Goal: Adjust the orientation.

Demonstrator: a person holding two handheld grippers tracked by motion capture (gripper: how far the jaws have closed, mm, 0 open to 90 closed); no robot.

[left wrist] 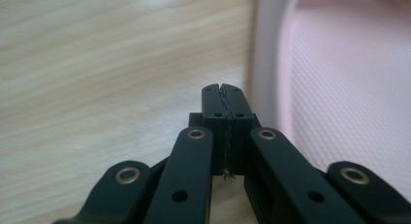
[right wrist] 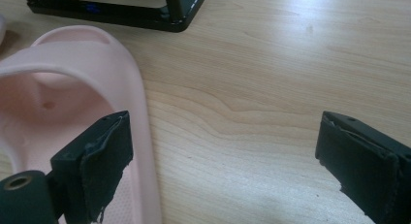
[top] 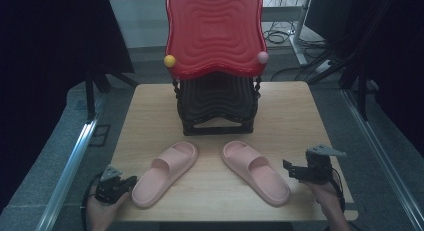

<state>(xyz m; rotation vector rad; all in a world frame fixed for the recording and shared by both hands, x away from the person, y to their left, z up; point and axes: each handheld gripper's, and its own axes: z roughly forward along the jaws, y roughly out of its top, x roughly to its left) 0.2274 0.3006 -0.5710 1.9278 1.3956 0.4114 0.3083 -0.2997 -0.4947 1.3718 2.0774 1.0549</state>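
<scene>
Two pink slippers lie side by side on the wooden table, toes toward the rack. The left slipper has my left gripper just beside its heel, at the table's front left corner. In the left gripper view the jaws of that gripper are pressed together with nothing between them, and the slipper's edge lies just to their right. My right gripper stands open next to the heel of the right slipper. In the right gripper view its fingers straddle bare wood beside the slipper.
A tiered rack stands at the back middle of the table, with a red wavy top shelf over black lower shelves. Its black base lies ahead of the right gripper. Metal rails run along the floor on both sides.
</scene>
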